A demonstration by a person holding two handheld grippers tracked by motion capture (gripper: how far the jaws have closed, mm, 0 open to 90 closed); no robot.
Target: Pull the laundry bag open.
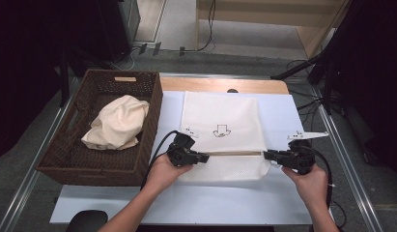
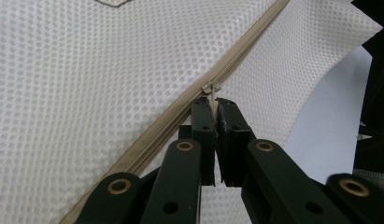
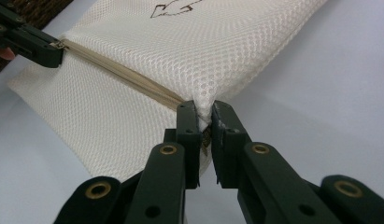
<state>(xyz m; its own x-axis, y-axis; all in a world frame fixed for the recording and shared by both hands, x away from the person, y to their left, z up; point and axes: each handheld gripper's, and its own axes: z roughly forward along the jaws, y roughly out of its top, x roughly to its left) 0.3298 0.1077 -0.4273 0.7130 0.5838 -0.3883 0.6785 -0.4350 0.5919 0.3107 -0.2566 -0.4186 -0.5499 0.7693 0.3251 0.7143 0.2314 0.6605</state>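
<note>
left claw (image 2: pixel 213 103) pinching zipper pull (image 2: pixel 210 88) to slide it | right claw (image 3: pixel 204 112) clamping mesh laundry bag (image 1: pixel 222 126) corner, keeping zipper taut | near bench front edge

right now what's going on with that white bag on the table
A person is working the zipper of a white mesh bag lying flat on the table. The left gripper is shut on the zipper pull at the bag's left end, while the right gripper pinches the bag's right edge at the zipper's other end. The zipper looks closed along its length. A wicker basket holding a cream cloth sits at the left.
</note>
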